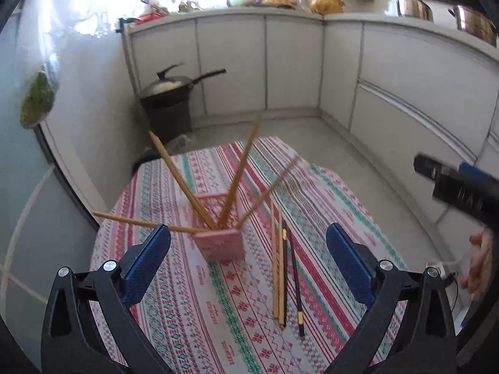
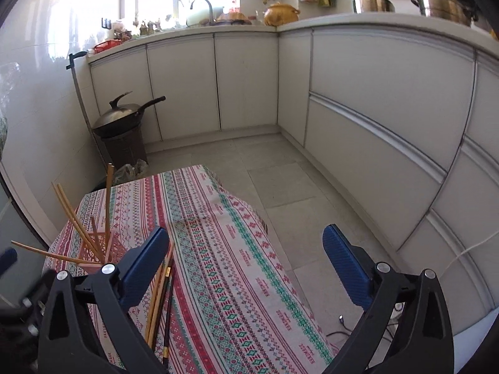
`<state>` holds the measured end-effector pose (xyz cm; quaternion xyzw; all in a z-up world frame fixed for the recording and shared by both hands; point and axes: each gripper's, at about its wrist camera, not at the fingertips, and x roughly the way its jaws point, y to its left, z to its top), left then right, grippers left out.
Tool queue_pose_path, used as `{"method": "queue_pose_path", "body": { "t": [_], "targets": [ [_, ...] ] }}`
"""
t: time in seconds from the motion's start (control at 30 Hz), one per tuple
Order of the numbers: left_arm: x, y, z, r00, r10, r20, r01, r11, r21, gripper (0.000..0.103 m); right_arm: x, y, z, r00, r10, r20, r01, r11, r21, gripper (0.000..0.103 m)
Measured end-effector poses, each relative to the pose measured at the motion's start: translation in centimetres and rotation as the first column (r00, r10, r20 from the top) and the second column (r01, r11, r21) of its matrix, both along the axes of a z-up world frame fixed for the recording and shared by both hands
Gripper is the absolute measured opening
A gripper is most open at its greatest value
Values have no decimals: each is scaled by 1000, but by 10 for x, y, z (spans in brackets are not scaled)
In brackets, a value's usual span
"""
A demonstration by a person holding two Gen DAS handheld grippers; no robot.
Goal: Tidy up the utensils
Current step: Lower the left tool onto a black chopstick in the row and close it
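A pink slotted holder (image 1: pixel 220 233) stands on a patterned tablecloth (image 1: pixel 218 311), with several wooden chopsticks (image 1: pixel 238 171) leaning out of it. Just right of it lie loose wooden chopsticks (image 1: pixel 278 268) and a dark pair (image 1: pixel 296 283). My left gripper (image 1: pixel 248 261) hovers open above the cloth, the holder and the loose sticks showing between its blue pads. In the right wrist view the holder (image 2: pixel 101 249) is at the left and the loose chopsticks (image 2: pixel 159 299) lie beside the left pad. My right gripper (image 2: pixel 246 268) is open with only cloth and floor between its pads.
White cabinets (image 2: pixel 249 81) line the back and right under a counter with pots (image 2: pixel 443 3). A wok on a dark stand (image 2: pixel 123 124) sits in the far corner. The table's right edge (image 2: pixel 280 265) drops to a tiled floor. A hand (image 1: pixel 482 261) and the other gripper's body (image 1: pixel 461 187) show at right.
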<state>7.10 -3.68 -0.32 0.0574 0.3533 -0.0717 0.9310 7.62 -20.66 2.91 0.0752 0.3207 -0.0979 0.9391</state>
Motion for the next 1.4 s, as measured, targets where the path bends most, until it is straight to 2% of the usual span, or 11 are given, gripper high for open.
{"method": "queue_pose_path", "body": {
  "t": [0.07, 0.2, 0.33, 0.4, 0.53, 0.67, 0.73, 0.87, 1.03, 1.17, 1.4],
  "targets": [
    [2, -22, -26, 995, -55, -88, 59, 998, 37, 96, 2, -18, -4, 999, -24, -26, 26, 997, 70, 96],
    [9, -65, -79, 949, -160, -272, 184, 981, 63, 96, 3, -50, -9, 997, -69, -46, 76, 980, 186, 96],
    [28, -94, -113, 904, -208, -372, 245, 968, 55, 96, 5, -69, -20, 993, -89, -81, 108, 959, 261, 96],
    [47, -103, -122, 894, -198, -401, 237, 970, 50, 96, 7, -79, -28, 990, -95, -109, 124, 943, 307, 96],
    [93, -114, -131, 849, -227, -477, 235, 971, -44, 95, 12, -99, -42, 981, -115, -155, 170, 894, 414, 96],
    [137, -104, -135, 771, -285, -570, 197, 957, -212, 84, 15, -115, -55, 972, -128, -199, 215, 832, 511, 96],
    [152, -95, -135, 749, -306, -588, 185, 948, -257, 82, 16, -119, -60, 969, -121, -214, 221, 809, 544, 96],
    [169, -84, -135, 753, -300, -585, 190, 951, -243, 77, 18, -119, -64, 969, -110, -221, 217, 804, 553, 96],
    [190, -83, -145, 762, -231, -606, 163, 973, -167, 65, 23, -118, -70, 967, -80, -240, 211, 779, 591, 96],
    [203, -89, -154, 775, -179, -606, 146, 984, -104, 56, 27, -115, -70, 968, -51, -244, 190, 787, 587, 96],
    [221, -100, -154, 816, -122, -566, 148, 989, 0, 55, 31, -115, -70, 970, -28, -243, 174, 780, 602, 96]
  ]
}}
